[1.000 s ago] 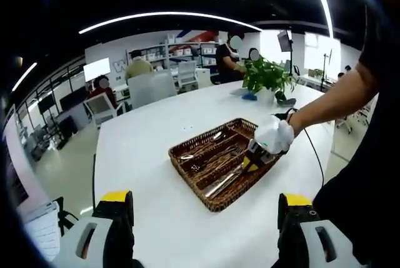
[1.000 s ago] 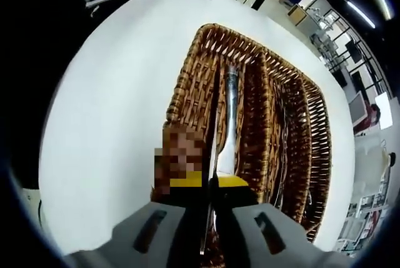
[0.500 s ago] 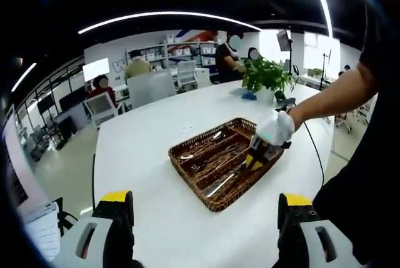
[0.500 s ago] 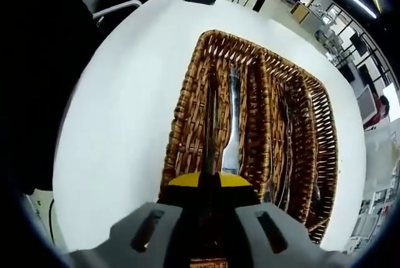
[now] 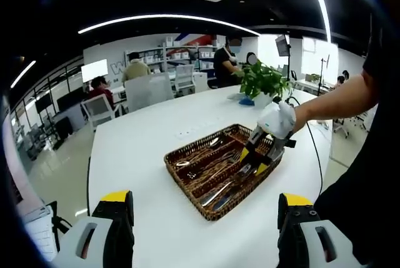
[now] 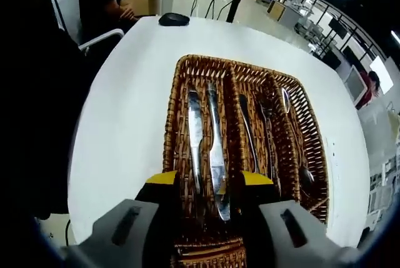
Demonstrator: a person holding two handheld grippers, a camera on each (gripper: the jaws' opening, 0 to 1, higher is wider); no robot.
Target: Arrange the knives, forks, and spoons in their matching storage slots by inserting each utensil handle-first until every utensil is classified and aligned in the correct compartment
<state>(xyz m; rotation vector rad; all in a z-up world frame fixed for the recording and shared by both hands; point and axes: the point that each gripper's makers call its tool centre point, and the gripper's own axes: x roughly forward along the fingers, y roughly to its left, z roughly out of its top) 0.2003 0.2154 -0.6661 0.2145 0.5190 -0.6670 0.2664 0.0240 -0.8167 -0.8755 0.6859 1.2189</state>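
Note:
A brown wicker basket (image 6: 177, 124) with three long slots lies on the white table (image 6: 125, 118). Two knives (image 6: 217, 155) lie side by side in its left slot, forks (image 6: 267, 132) in the middle slot, and a spoon (image 6: 294, 132) in the right one. My right gripper (image 6: 211, 183) is open just above the knives' near ends, holding nothing. In the left gripper view, a gloved hand holds that right gripper (image 5: 254, 162) over the basket (image 5: 187, 177). My left gripper (image 5: 205, 218) hangs open well in front of the basket, with nothing between its jaws.
A potted plant (image 5: 265, 78) stands at the table's far end. A black mouse-like object (image 6: 175, 19) lies beyond the basket. A cable (image 5: 316, 155) runs along the table's right side. Chairs and seated people are behind the table.
My right gripper was shut on a knife and has since opened and drawn back. That knife now lies beside the other one in the left slot. The left gripper stays open.

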